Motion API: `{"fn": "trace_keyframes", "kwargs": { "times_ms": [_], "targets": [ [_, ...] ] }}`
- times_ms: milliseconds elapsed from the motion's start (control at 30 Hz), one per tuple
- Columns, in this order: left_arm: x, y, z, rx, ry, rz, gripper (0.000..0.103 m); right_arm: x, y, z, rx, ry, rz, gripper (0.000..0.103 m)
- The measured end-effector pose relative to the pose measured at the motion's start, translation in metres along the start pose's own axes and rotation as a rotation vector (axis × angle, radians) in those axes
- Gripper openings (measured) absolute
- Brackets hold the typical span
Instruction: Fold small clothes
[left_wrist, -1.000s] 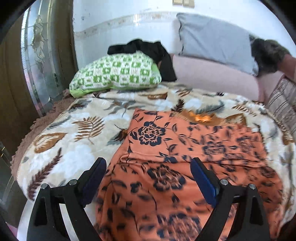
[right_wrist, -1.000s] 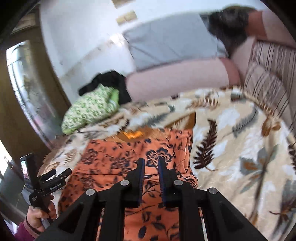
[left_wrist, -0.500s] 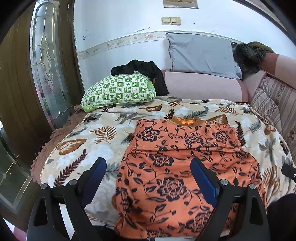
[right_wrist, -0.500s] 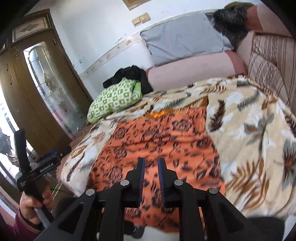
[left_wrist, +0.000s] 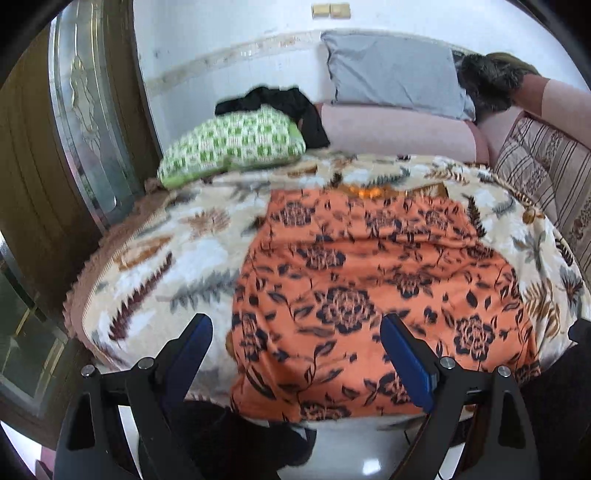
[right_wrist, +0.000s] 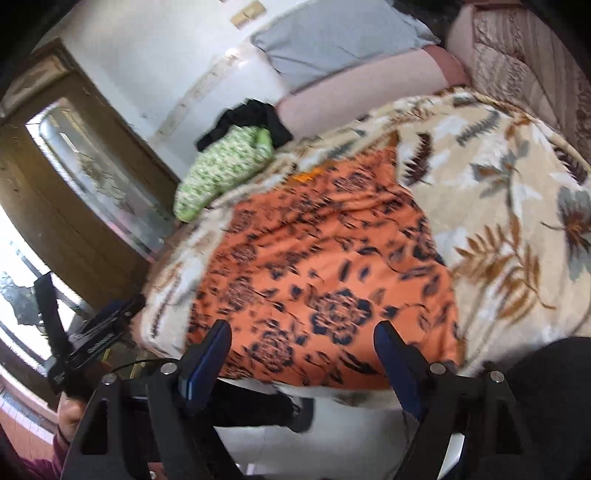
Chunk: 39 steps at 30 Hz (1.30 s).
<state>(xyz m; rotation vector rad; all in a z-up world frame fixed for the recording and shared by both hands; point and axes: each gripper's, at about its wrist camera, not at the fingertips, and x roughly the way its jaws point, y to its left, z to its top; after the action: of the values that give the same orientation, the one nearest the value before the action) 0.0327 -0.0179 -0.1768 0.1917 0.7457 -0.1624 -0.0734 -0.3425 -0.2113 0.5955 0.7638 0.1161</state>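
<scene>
An orange garment with dark blue flowers (left_wrist: 369, 288) lies spread flat on the leaf-print blanket (left_wrist: 162, 258). Its near edge hangs over the front of the bed. It also shows in the right wrist view (right_wrist: 317, 273). My left gripper (left_wrist: 295, 332) is open and empty, held back in front of the garment's near edge. My right gripper (right_wrist: 301, 338) is open and empty, also in front of the near edge. The left gripper and the hand holding it show at the lower left of the right wrist view (right_wrist: 92, 332).
A green checked pillow (left_wrist: 232, 144) and a black garment (left_wrist: 288, 103) lie at the back of the bed. A grey pillow (left_wrist: 395, 74) leans on the wall above a pink bolster (left_wrist: 399, 133). A striped cushion (left_wrist: 543, 173) is at right. A wooden glass door (left_wrist: 74, 122) stands at left.
Both grippers have pulled back from the garment toward the front of the bed. My right gripper, shut before, has opened. The garment lies flat as before.
</scene>
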Motion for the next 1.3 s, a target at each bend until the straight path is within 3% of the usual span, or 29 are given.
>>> {"fn": "trace_keyframes", "kwargs": {
  "times_ms": [333,600,700,767,833,933,1000,1133,1300],
  "targets": [
    [0.069,0.035,-0.038,-0.137,0.293,-0.024,0.092,0.019,-0.083,0.005,0.316,0.109,-0.046,0.080],
    [0.101,0.073,-0.048,-0.248,0.376,-0.012,0.092,0.044,-0.126,-0.009,0.434,0.203,-0.102,0.079],
    [0.105,0.089,-0.051,-0.285,0.383,-0.001,0.092,0.056,-0.124,-0.011,0.415,0.227,-0.104,0.073],
    [0.108,0.098,-0.054,-0.299,0.384,0.006,0.092,0.068,-0.121,-0.013,0.390,0.252,-0.134,0.060],
    [0.112,0.106,-0.058,-0.310,0.393,0.005,0.092,0.079,-0.121,-0.015,0.373,0.288,-0.149,0.036],
    [0.118,0.110,-0.066,-0.318,0.407,-0.005,0.087,0.091,-0.119,-0.020,0.346,0.332,-0.169,0.022],
    [0.124,0.111,-0.071,-0.322,0.421,-0.008,0.086,0.095,-0.113,-0.020,0.299,0.342,-0.204,0.020],
    [0.132,0.102,-0.073,-0.299,0.420,-0.088,0.086,0.100,-0.112,-0.016,0.308,0.357,-0.188,0.020],
    [0.145,0.087,-0.075,-0.205,0.448,-0.056,0.086,0.103,-0.113,-0.014,0.309,0.373,-0.183,0.020]
  ]
}}
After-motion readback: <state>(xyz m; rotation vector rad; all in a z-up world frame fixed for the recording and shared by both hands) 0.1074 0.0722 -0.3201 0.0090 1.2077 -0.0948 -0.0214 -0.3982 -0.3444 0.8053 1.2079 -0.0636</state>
